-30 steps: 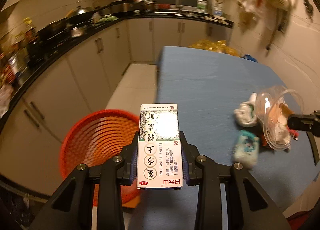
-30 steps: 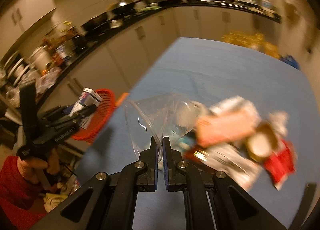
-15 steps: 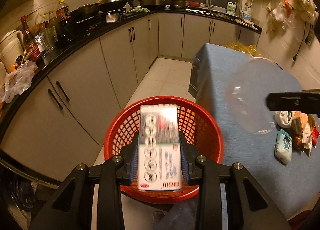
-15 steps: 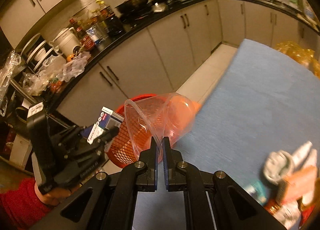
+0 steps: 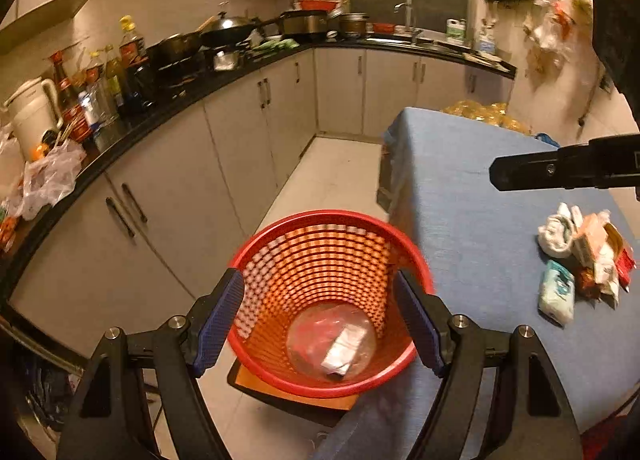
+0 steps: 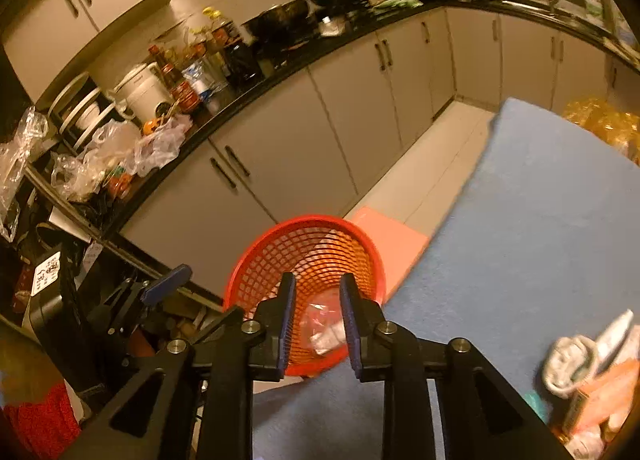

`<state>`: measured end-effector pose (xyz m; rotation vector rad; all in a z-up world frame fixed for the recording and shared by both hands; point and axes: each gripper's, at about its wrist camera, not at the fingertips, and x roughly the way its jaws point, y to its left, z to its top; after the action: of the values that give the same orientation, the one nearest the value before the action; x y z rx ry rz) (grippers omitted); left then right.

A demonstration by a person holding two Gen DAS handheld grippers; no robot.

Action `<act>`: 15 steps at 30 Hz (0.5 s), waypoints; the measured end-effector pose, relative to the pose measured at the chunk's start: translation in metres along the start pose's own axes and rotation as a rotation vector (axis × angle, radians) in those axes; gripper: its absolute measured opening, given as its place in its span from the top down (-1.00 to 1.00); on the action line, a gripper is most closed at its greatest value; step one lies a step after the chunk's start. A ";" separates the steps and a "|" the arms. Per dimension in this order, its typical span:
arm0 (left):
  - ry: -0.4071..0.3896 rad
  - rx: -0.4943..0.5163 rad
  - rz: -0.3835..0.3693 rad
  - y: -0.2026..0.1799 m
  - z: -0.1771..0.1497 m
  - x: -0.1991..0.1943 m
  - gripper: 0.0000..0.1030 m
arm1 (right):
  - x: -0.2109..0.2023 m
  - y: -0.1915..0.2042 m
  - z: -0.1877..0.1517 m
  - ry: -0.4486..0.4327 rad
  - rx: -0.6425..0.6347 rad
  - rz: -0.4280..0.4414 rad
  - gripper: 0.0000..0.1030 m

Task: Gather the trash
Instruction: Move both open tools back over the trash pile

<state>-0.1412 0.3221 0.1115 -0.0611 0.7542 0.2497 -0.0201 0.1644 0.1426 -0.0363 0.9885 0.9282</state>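
Box (image 5: 343,348) now in basket (image 5: 320,220), below gripper (image 5: 320,312)

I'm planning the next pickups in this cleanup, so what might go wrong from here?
The red basket sits on an orange board whose corner juts past the table edge, so a nudge from the open left gripper or open right gripper might tip it. The leftover wrappers lie tightly clustered, so a grab may catch several and scatter some. The grippers hover close together and may collide.
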 end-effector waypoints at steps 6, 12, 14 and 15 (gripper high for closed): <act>0.022 0.082 -0.109 -0.044 -0.001 0.004 -0.48 | -0.035 -0.044 -0.040 -0.012 0.104 -0.069 0.31; 0.032 0.174 -0.227 -0.102 -0.004 0.005 -0.49 | -0.080 -0.087 -0.093 -0.054 0.180 -0.201 0.30; 0.036 0.208 -0.264 -0.124 -0.005 0.006 -0.49 | -0.100 -0.099 -0.108 -0.086 0.192 -0.252 0.25; 0.037 0.221 -0.279 -0.132 -0.006 0.006 -0.49 | -0.108 -0.105 -0.115 -0.097 0.205 -0.273 0.17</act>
<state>-0.1082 0.1948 0.0984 0.0387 0.7968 -0.1006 -0.0516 -0.0207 0.1157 0.0447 0.9568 0.5711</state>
